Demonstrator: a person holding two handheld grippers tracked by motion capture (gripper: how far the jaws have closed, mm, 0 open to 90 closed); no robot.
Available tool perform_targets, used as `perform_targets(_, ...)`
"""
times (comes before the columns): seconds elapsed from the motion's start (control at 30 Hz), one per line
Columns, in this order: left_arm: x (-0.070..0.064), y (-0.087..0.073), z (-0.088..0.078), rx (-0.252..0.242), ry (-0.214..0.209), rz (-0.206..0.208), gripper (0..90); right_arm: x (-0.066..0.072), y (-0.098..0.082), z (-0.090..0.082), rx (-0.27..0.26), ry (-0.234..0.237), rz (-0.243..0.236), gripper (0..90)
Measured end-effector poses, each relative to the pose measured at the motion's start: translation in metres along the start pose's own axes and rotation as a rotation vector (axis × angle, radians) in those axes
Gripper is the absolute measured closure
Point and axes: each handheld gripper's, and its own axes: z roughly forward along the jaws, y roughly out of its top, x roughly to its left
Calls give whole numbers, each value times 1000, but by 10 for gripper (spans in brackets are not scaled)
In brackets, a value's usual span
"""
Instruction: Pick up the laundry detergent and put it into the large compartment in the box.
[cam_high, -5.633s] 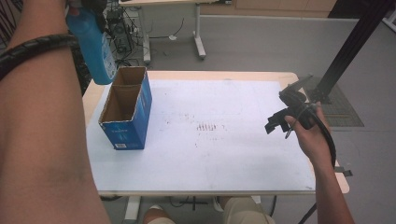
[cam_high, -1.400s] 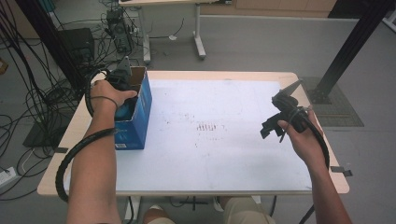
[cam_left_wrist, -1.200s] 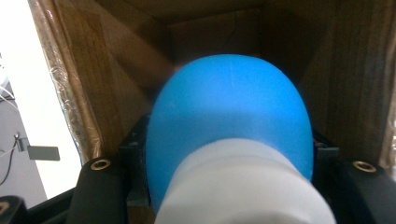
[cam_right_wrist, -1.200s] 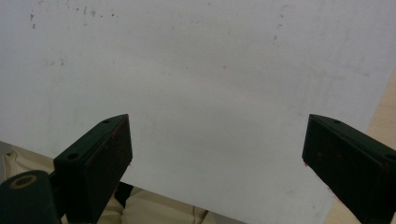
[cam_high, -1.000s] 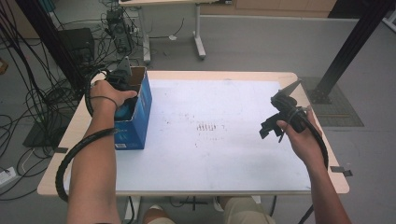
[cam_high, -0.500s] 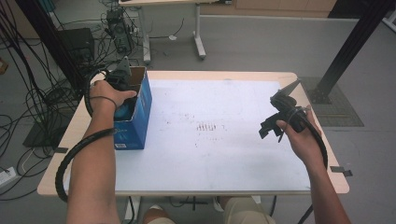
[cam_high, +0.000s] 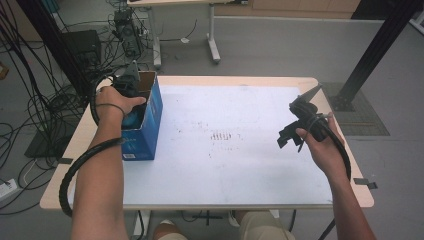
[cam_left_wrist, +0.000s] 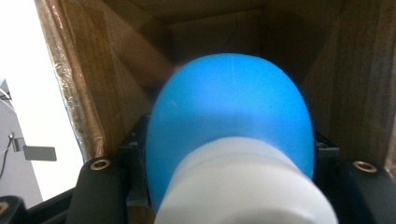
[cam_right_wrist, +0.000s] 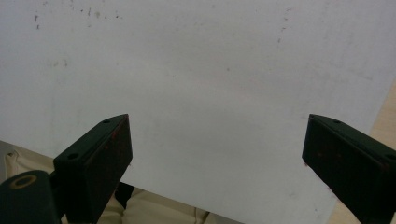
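A blue bottle (cam_left_wrist: 229, 107) with a white cap (cam_left_wrist: 243, 191) sits between the jaws of my left gripper (cam_left_wrist: 229, 144), which is shut on it. In the left gripper view the bottle is down inside a brown-walled cardboard box (cam_left_wrist: 70, 93). In the high view that open-topped blue box (cam_high: 147, 127) stands on the table's left side, and my left gripper (cam_high: 131, 107) reaches into it from above. Over the table's right side my right gripper (cam_high: 290, 137) hangs open. In the right gripper view the right gripper (cam_right_wrist: 218, 147) has its jaws wide apart, with nothing between them.
A white sheet (cam_high: 240, 135) covers most of the wooden table (cam_high: 65, 185). Cables (cam_high: 30, 115) lie on the floor at the left. A black post (cam_high: 380, 45) stands at the back right. Another table's legs (cam_high: 212, 35) are behind.
The left hand has brought the blue bottle down from above the table into the box. In the last second it has held still. The right gripper has drifted slightly left.
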Motion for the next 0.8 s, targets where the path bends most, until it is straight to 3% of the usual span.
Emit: perform_targets(0.8,3,-1,1,4,-11,-10,367,1,0,0,3,4,0,82)
